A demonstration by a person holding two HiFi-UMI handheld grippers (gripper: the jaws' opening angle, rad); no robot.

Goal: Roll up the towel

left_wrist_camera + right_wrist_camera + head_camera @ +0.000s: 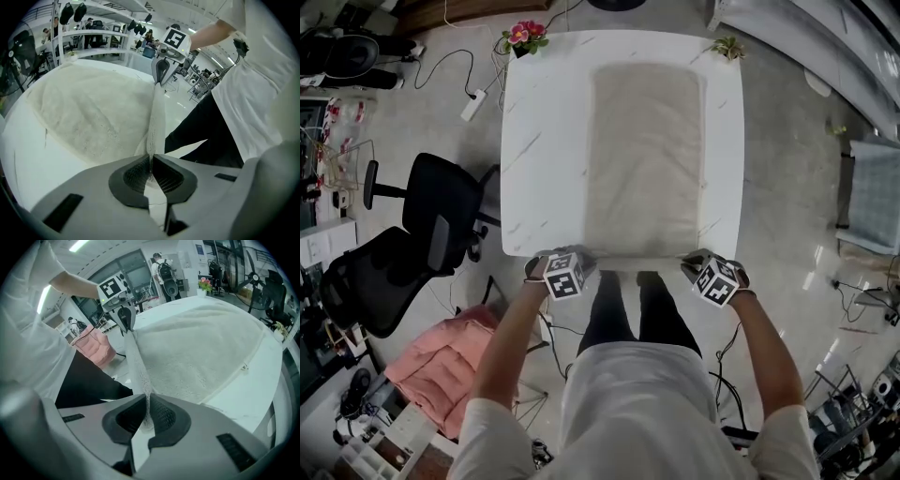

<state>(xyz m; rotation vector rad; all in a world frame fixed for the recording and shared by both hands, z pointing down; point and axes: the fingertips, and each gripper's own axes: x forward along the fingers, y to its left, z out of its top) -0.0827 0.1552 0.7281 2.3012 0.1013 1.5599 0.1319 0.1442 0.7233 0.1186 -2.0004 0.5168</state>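
A beige towel (643,159) lies flat along the middle of the white table (539,141). Its near edge is lifted and stretched taut between my two grippers at the table's front edge. My left gripper (579,262) is shut on the towel's near left corner (151,154), the cloth pinched between its dark pads. At the near right corner (146,401) my right gripper (694,265) is shut on the towel the same way. Each gripper view shows the other gripper at the far end of the raised hem: the right gripper (161,75) and the left gripper (125,320).
A pot of pink flowers (523,37) stands at the table's far left corner, a small plant (727,46) at the far right. Left of the table stand black office chairs (412,244), and a pink cloth (450,361) lies near my left arm.
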